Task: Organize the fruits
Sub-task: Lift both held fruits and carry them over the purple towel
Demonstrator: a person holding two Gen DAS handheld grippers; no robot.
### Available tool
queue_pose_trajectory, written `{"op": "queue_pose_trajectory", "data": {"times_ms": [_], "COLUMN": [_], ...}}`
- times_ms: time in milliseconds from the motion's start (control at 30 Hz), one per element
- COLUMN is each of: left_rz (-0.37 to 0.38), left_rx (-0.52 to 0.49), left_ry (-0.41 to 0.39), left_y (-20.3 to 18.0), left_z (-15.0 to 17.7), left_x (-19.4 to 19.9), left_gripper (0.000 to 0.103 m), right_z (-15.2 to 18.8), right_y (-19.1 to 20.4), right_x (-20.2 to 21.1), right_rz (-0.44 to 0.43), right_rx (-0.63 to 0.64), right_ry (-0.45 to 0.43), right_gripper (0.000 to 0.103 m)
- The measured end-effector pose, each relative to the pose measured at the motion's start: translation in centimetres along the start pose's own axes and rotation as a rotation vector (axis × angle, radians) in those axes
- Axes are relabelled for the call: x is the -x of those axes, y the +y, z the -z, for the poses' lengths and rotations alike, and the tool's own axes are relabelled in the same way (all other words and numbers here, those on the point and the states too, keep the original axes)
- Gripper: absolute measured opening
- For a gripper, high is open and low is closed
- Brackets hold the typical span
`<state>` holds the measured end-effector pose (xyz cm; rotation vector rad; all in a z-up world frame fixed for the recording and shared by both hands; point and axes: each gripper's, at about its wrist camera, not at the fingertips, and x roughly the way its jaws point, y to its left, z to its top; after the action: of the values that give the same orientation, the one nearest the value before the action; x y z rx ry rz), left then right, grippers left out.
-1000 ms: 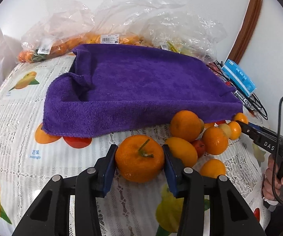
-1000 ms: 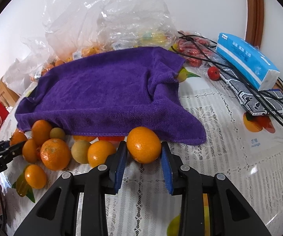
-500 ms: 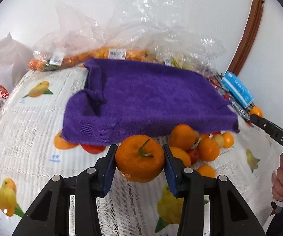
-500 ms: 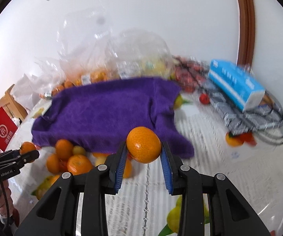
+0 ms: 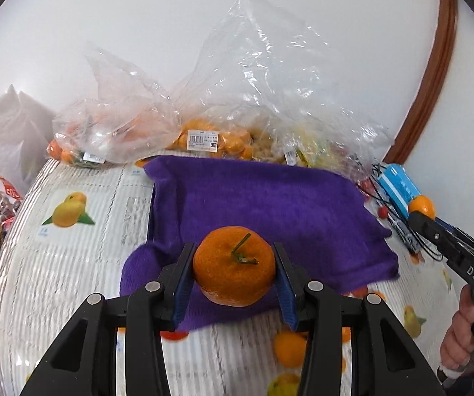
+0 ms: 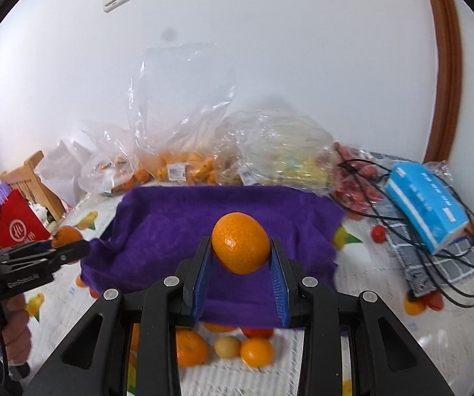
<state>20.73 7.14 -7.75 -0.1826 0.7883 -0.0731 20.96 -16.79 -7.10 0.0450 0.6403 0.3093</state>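
My left gripper [image 5: 233, 265] is shut on a stemmed tangerine [image 5: 233, 270] and holds it in the air over the near edge of the purple towel [image 5: 263, 204]. My right gripper [image 6: 240, 254] is shut on a smooth orange [image 6: 240, 247], also lifted above the towel's [image 6: 230, 217] near edge. Each gripper shows in the other's view, the right one at the right edge [image 5: 416, 216], the left one at the left [image 6: 72, 247]. Several loose oranges [image 6: 190, 346] and small fruits lie on the tablecloth in front of the towel, partly hidden by the fingers.
Clear plastic bags of fruit [image 5: 204, 138] stand along the wall behind the towel. A blue tissue pack [image 6: 425, 204], black cables [image 6: 451, 264] and a checked cloth lie at the right. A red bag [image 6: 15, 227] and a wooden chair stand at the left.
Both grippers have risen from the table with their fruits and moved forward over the towel's near edge. The loose fruit pile now lies below and behind the fingers.
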Motion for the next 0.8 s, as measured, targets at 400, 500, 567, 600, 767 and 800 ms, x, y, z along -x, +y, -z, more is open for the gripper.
{"op": "queue_pose_trajectory", "data": {"times_ms": [400, 500, 567, 600, 767, 800], "left_rz": [0.008, -0.019, -0.02, -0.017, 0.001, 0.001], "left_rx": [-0.018, -0.035, -0.045, -0.045, -0.024, -0.019], "left_ry": [0.007, 0.042, 0.056, 0.059, 0.06, 0.059], "left_y": [-0.7, -0.5, -0.6, -0.6, -0.2, -0.1], "left_z": [-0.9, 0.2, 0.5, 0.5, 0.6, 0.6], "left_x": [-5.7, -7.1, -7.5, -7.5, -7.6, -7.7], "left_gripper": [0.042, 0.042, 0.042, 0.042, 0.042, 0.042], "right_z": [-1.4, 0.3, 1.1, 1.4, 2.0, 2.1], "right_y": [-0.4, -1.2, -1.6, -1.7, -2.5, -2.4], "right_x": [-4.8, -6.8, -7.8, -8.2, -9.1, -9.0], "right_rz": [-0.004, -0.033, -0.034, -0.033, -0.054, -0.046], "right_rx": [0.024, 0.02, 0.015, 0.008, -0.052, -0.045], "right_ry": [0.022, 0.079, 0.118, 0.131, 0.166, 0.163], "right_gripper": [0.034, 0.034, 0.034, 0.034, 0.034, 0.034]}}
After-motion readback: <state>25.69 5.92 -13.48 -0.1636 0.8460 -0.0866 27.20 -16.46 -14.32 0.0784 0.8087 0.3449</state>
